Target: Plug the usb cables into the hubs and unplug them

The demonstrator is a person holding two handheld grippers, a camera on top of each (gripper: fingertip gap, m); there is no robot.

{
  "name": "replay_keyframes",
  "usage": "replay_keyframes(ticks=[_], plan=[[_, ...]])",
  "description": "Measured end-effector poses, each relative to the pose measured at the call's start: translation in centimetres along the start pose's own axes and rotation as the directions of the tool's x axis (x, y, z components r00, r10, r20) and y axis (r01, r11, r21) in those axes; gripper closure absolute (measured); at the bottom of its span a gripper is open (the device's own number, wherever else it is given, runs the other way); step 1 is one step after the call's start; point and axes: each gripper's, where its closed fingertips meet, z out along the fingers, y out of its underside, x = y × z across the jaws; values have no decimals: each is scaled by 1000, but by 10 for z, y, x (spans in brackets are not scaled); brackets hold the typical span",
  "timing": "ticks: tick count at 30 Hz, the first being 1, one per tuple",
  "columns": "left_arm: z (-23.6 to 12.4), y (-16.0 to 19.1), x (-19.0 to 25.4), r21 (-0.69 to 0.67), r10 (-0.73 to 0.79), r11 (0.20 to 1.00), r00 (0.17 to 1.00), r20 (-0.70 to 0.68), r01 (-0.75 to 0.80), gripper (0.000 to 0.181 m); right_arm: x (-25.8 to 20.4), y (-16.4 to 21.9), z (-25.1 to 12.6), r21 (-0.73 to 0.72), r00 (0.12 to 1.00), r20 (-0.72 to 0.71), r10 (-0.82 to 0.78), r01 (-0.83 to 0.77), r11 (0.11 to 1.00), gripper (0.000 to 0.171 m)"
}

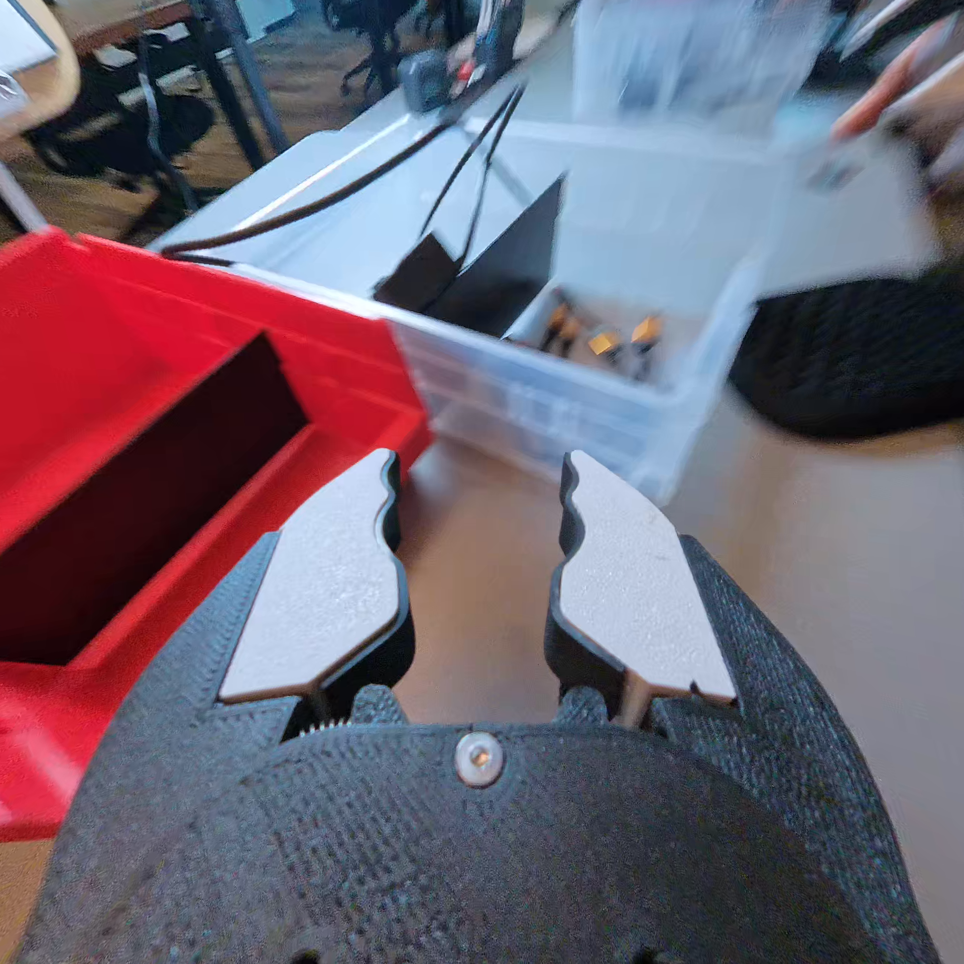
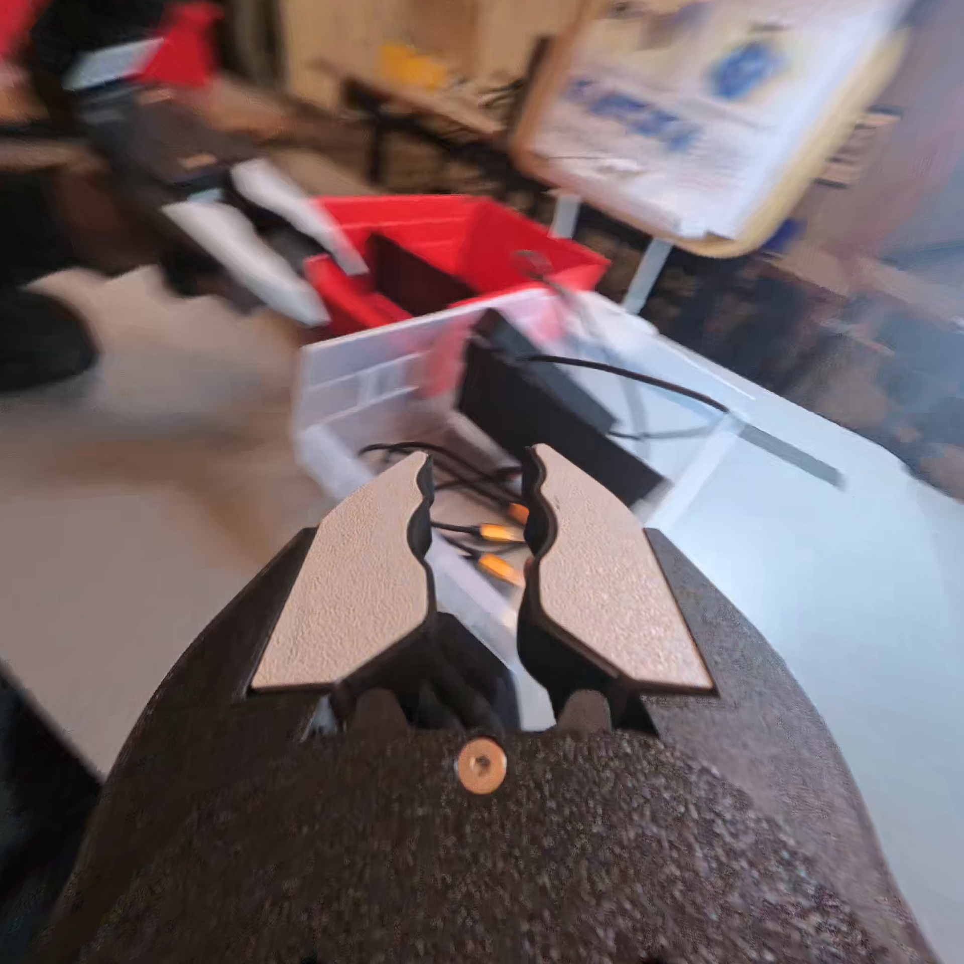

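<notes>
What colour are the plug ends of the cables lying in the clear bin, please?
Orange plug ends on black cables, clearest in the right wrist view.

In the left wrist view a bin (image 1: 156,391) fills the left, a tub (image 1: 521,407) touching it at centre holds hubs (image 1: 495,276) and cable plugs (image 1: 605,339).

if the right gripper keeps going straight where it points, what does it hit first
Probably the orange-tipped usb cables lying in the clear bin, seen between the open right gripper fingers. Depth is blurred, so uncertain.
</notes>
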Motion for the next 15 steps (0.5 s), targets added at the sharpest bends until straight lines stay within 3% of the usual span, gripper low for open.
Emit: replay_keyframes(ticks=[2,3,5,6,7,8,9,12,15], plan=[[-3,-9,31,70,-170,982,983,-65,174,117,49,19,-11,25,970,-207,129,-127,992,130],[0,-9,43,87,-223,970,973,-65,229,115,61,35,-7,0,955,-241,172,-177,984,125],[16,-5,59,88,-300,950,954,-1,299,110,61,69,13,-121,947,-216,236,-266,956,105],[28,0,60,80,-331,942,941,71,326,115,55,80,24,-172,949,-182,258,-289,942,101],[40,4,58,87,-353,935,927,130,344,121,47,88,34,-213,952,-149,266,-294,932,104],[52,7,54,111,-370,928,910,186,355,127,41,91,41,-238,960,-126,251,-275,931,118],[62,10,50,130,-376,926,898,230,354,134,42,87,45,-229,964,-138,226,-253,940,143],[67,4,44,105,-312,950,899,307,294,148,54,71,37,-172,960,-260,109,-157,973,158],[44,-24,49,182,-213,970,921,328,159,163,53,38,13,-74,938,-348,7,-35,997,162]])
